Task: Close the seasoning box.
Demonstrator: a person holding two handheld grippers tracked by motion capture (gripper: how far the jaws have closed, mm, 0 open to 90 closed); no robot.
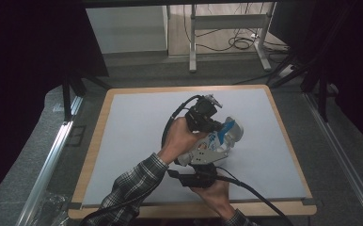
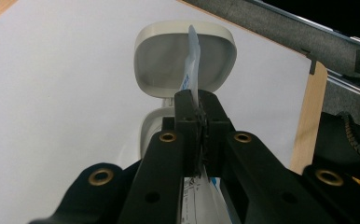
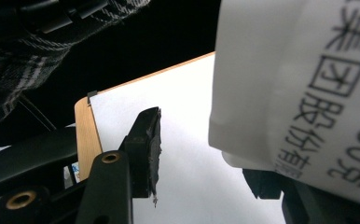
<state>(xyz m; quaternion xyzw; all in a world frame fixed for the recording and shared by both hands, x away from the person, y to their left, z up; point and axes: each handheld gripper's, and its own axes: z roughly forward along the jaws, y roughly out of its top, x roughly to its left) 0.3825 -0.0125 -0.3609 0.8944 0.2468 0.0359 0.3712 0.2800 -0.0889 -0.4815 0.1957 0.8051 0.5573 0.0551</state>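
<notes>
You have one white pouch (image 1: 207, 149) and one cream bowl (image 2: 185, 58) over the tabletop (image 1: 132, 122). Your left tongs (image 2: 200, 105) are clamped on the pouch's top edge, above the bowl; your right tongs (image 3: 206, 154) stand open around the pouch's lower end.

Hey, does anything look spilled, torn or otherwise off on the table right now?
Nothing looks spilled or damaged. The left gripper is shut on the thin top edge of a white pouch, held over an open, empty-looking cream container on the grey mat. The right gripper's jaws stand apart beside the pouch's printed lower part.
</notes>
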